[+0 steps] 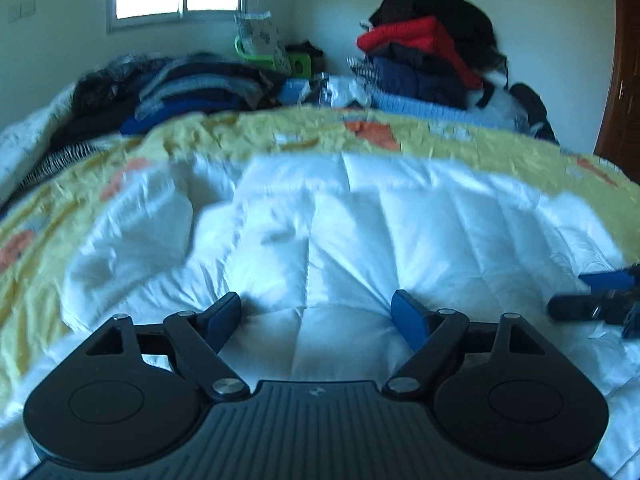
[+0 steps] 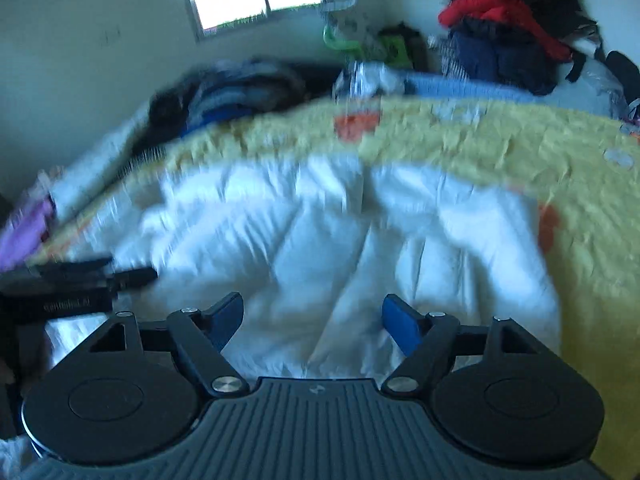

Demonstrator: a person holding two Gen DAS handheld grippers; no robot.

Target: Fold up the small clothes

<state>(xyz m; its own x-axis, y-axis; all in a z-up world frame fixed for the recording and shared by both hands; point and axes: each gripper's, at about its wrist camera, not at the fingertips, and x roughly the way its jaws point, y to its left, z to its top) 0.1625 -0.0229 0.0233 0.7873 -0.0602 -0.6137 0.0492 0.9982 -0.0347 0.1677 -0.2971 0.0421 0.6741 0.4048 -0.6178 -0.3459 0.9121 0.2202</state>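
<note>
Left wrist view: I saw my left gripper (image 1: pixel 316 318) spread wide, nothing between its blue pads (image 1: pixel 408 322), hanging over the white duvet (image 1: pixel 320 216).
Right wrist view: my right gripper (image 2: pixel 312 318) stood just as wide, also empty, above the same duvet.
Other claw: each showed at the other view's side edge.
Clothes: stacked piles (image 1: pixel 192 84) lay along the bed's far edge, beyond the yellow sheet (image 1: pixel 248 132).
Sharpness: both views were blurred.
</note>
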